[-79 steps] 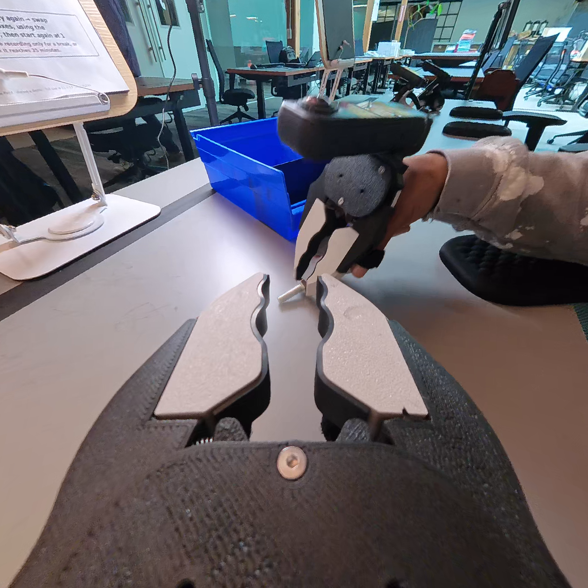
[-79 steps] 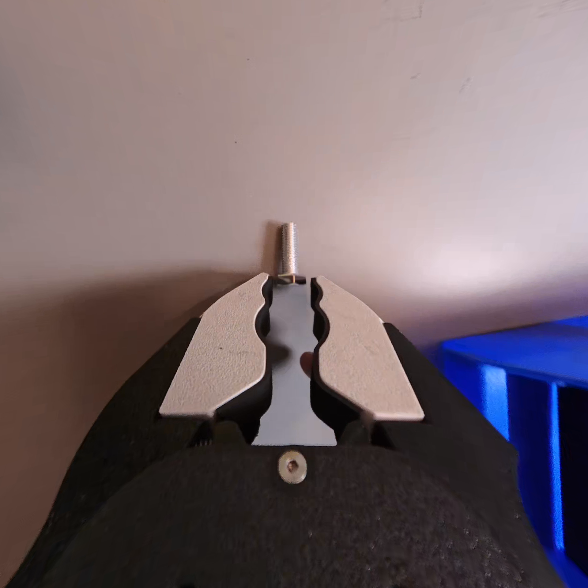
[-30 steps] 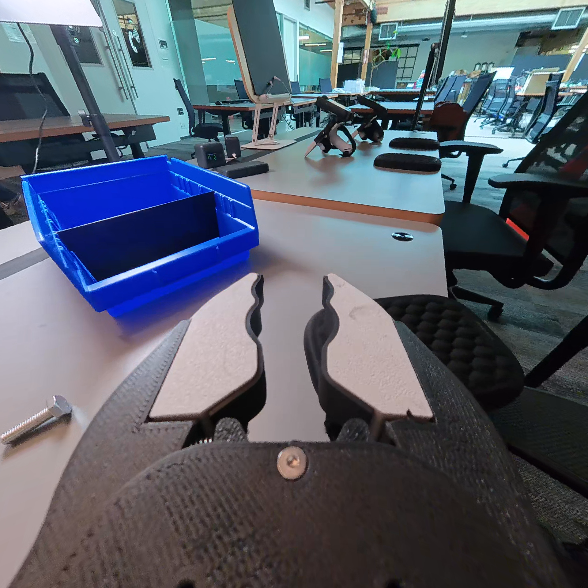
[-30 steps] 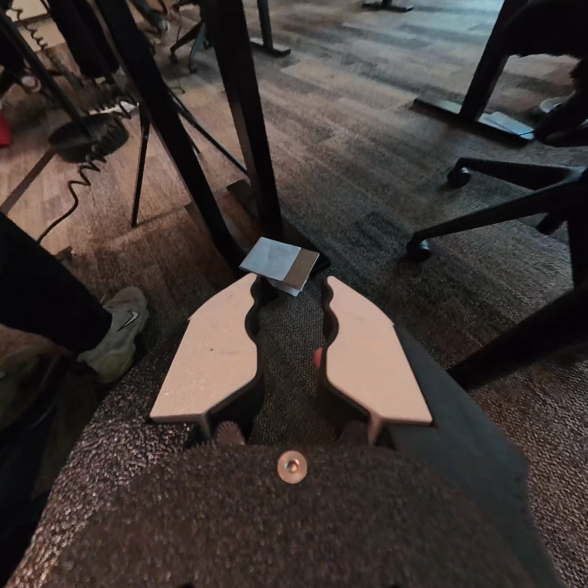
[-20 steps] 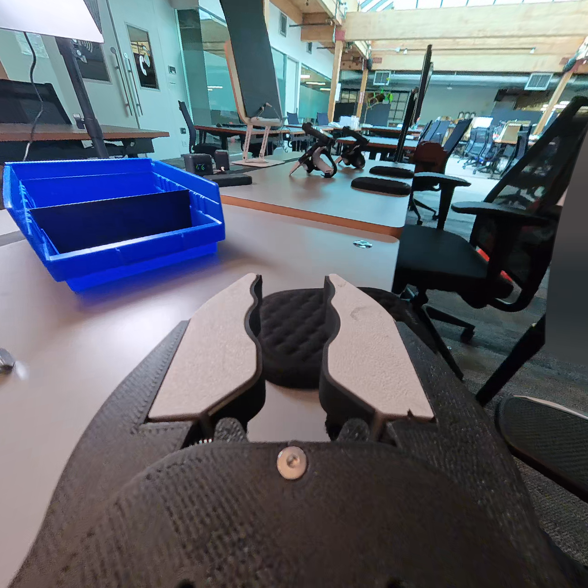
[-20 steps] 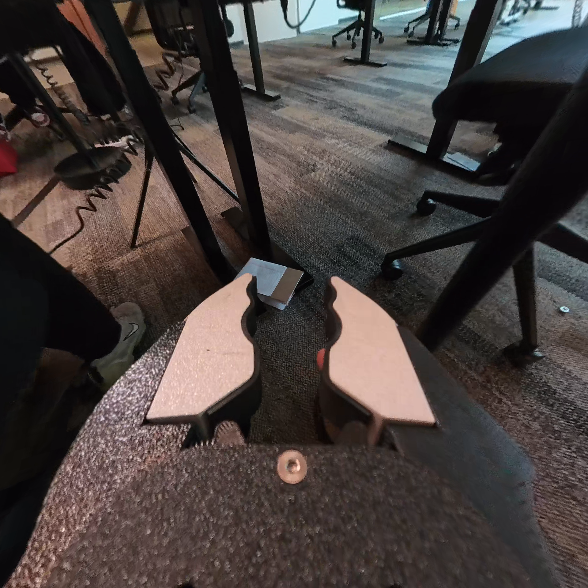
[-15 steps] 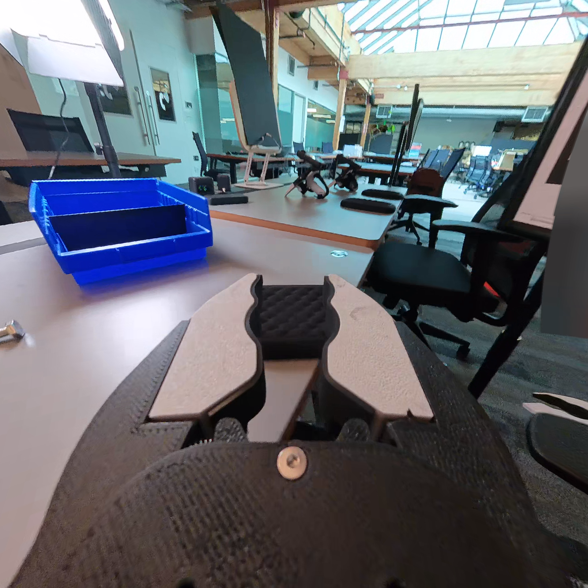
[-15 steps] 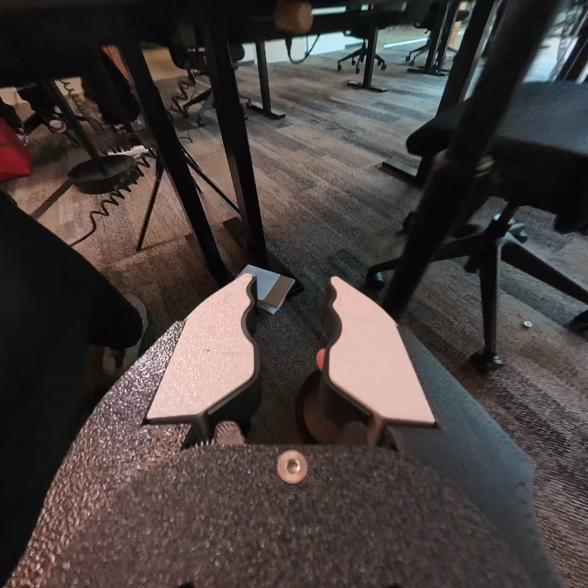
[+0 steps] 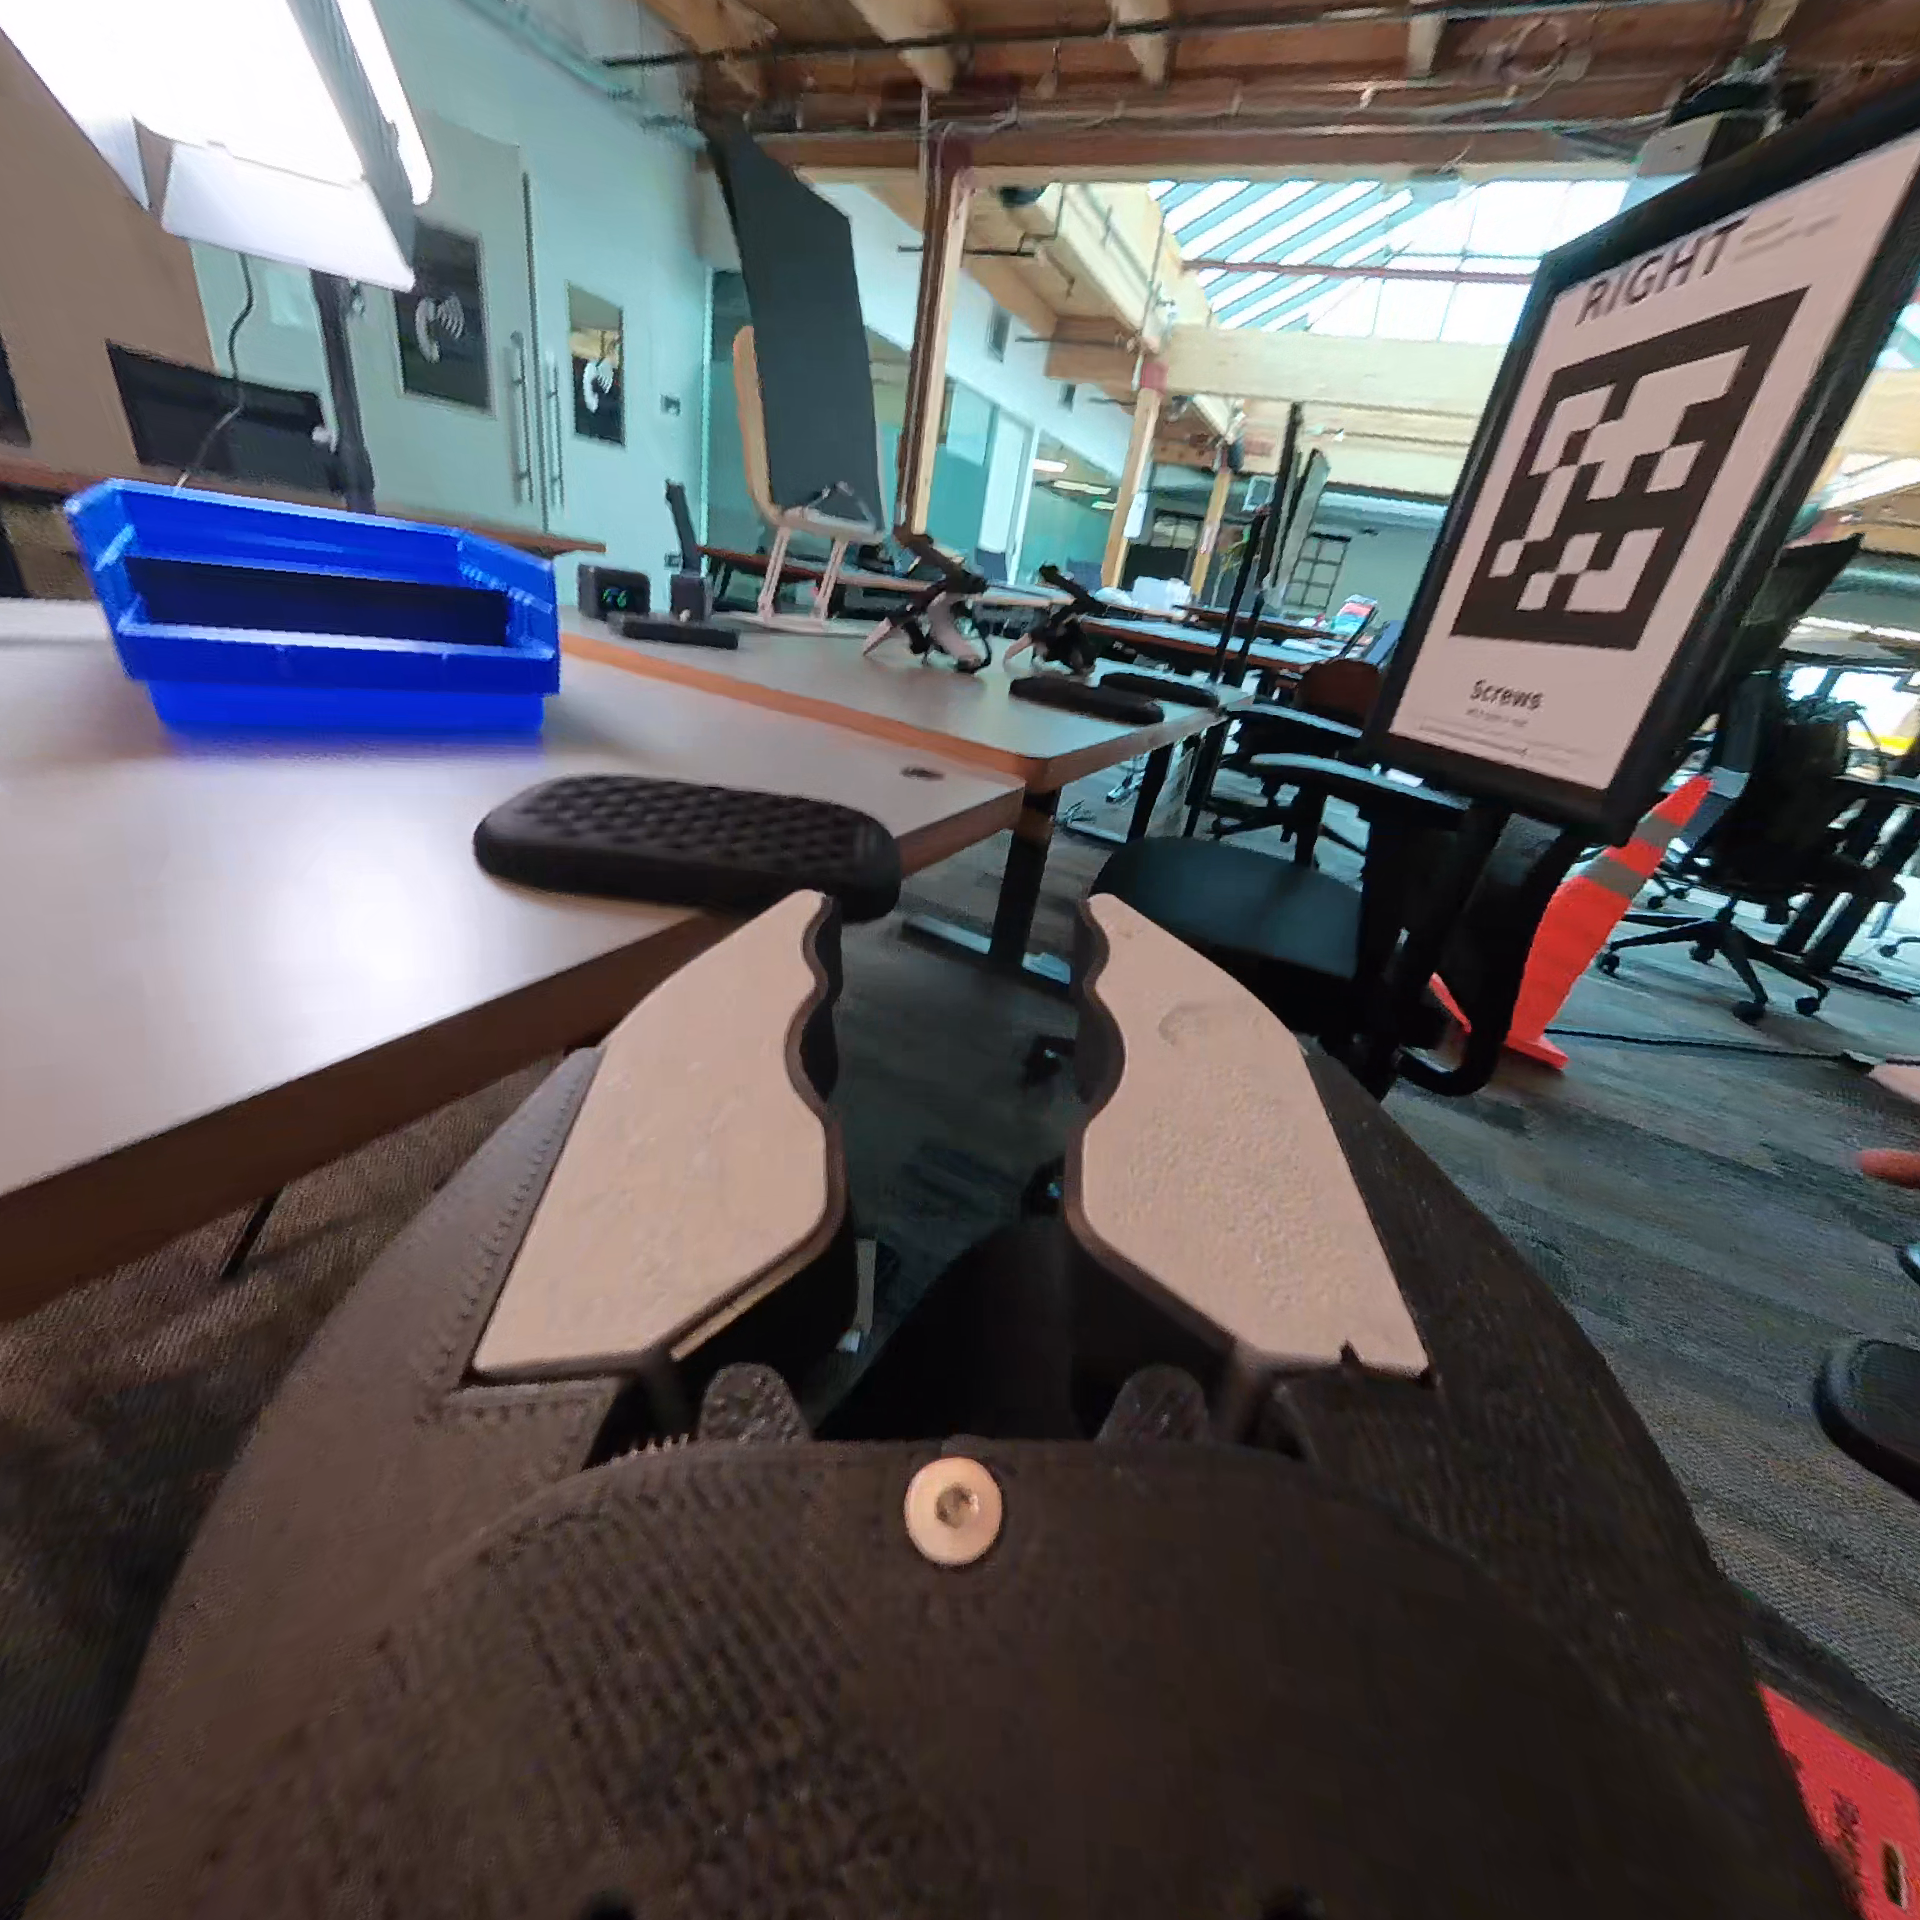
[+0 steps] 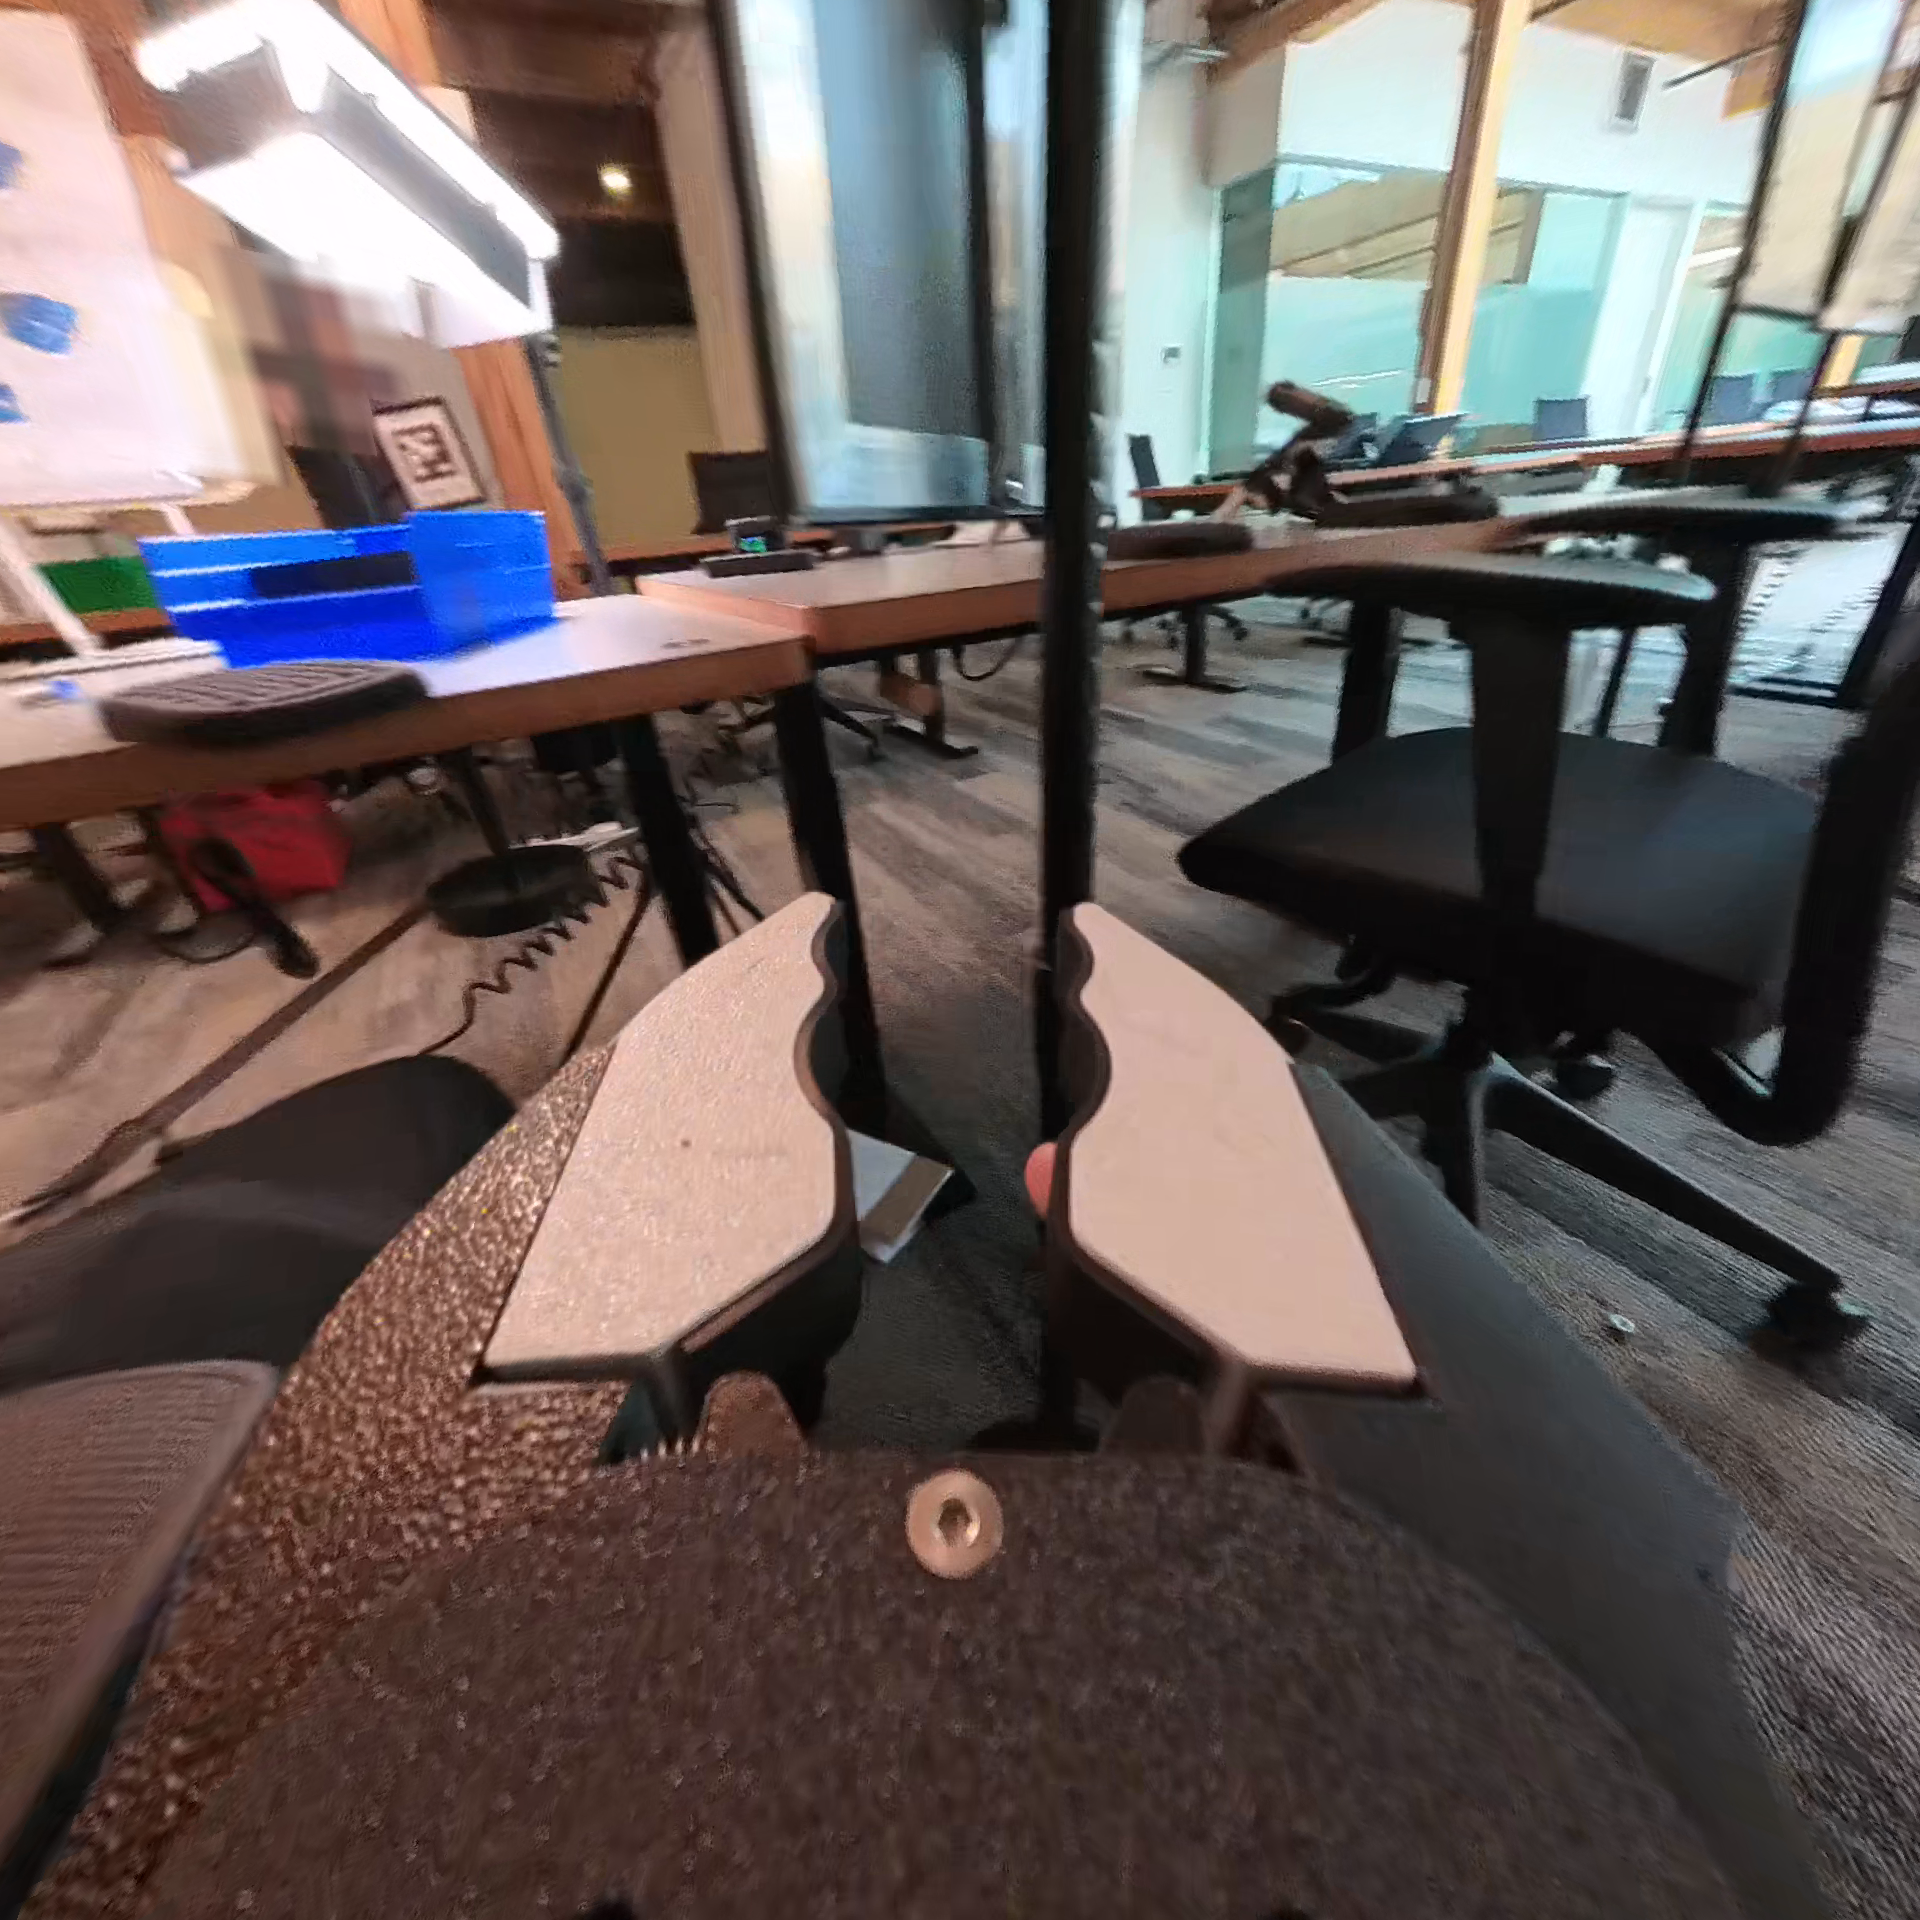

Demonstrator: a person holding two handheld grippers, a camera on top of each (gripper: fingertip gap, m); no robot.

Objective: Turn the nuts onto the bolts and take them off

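Observation:
No bolt or nut shows in either view now. My left gripper (image 9: 951, 914) is open and empty, held off the table's front right corner and pointing out over the floor. My right gripper (image 10: 945, 920) is open and empty, held low beside the table and pointing across the room. A blue bin (image 9: 312, 613) stands on the grey table (image 9: 260, 935) at the left, and it also shows in the right wrist view (image 10: 353, 587).
A black wrist rest (image 9: 686, 847) lies at the table corner. A framed sign on a black stand (image 9: 1642, 499) is at the right. A thin black pole (image 10: 1070, 520) rises just ahead of my right gripper. Black office chairs (image 10: 1558, 883) and carpet lie beyond. The grippers' ends are close to 45 centimeters from one another.
Both grippers have left the table, where the bolt lay. The left swung right and down past the table edge. The right dropped toward the floor, then tilted up to face the room.

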